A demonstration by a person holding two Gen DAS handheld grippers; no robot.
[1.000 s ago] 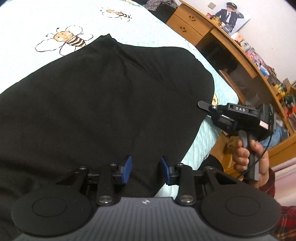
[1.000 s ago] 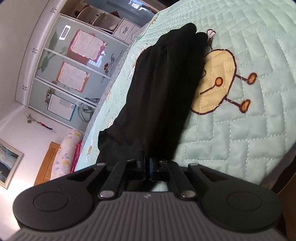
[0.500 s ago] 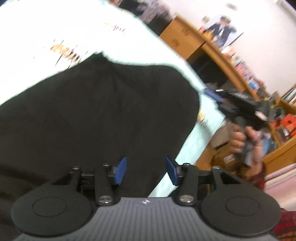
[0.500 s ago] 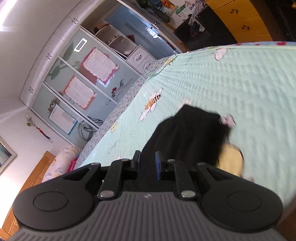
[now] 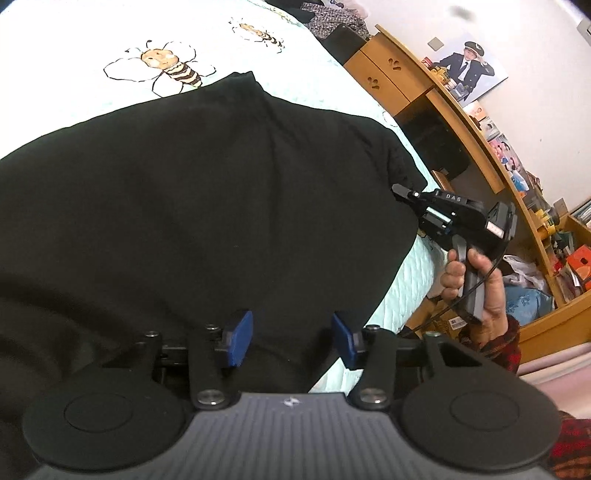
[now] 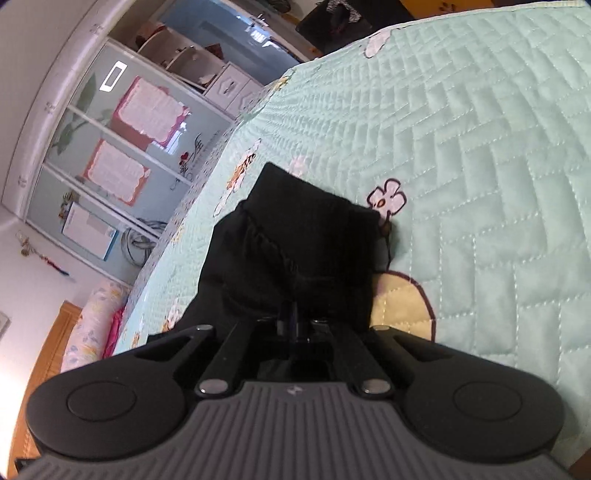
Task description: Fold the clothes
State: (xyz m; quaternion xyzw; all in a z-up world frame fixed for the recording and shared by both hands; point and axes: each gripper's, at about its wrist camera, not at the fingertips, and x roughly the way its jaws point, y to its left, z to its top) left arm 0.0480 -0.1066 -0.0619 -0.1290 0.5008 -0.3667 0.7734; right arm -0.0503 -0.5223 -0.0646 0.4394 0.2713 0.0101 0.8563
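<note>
A black garment [image 5: 221, 192] lies spread over a pale green quilt with bee prints [image 5: 74, 55]. My left gripper [image 5: 291, 328] hovers over the garment's near edge. Its blue pads [image 5: 240, 336] stand apart and are closing, with black cloth below the gap and not pinched. In the left wrist view my right gripper [image 5: 400, 191], held by a hand [image 5: 476, 280], meets the garment's right edge. In the right wrist view the right gripper [image 6: 293, 312] is shut on a bunched fold of the black garment [image 6: 314, 236], which rises off the quilt [image 6: 480, 184].
A wooden desk and shelf unit [image 5: 461, 122] full of small items runs along the bed's right side. Dark clothes [image 5: 332, 18] lie at the bed's far end. A glass-door wardrobe [image 6: 110, 147] and a floral pillow [image 6: 92, 321] stand beyond the bed.
The left jaws stand wider than a second ago. The right jaws parted briefly, then shut again on the garment's edge, which is now bunched up rather than stretched out.
</note>
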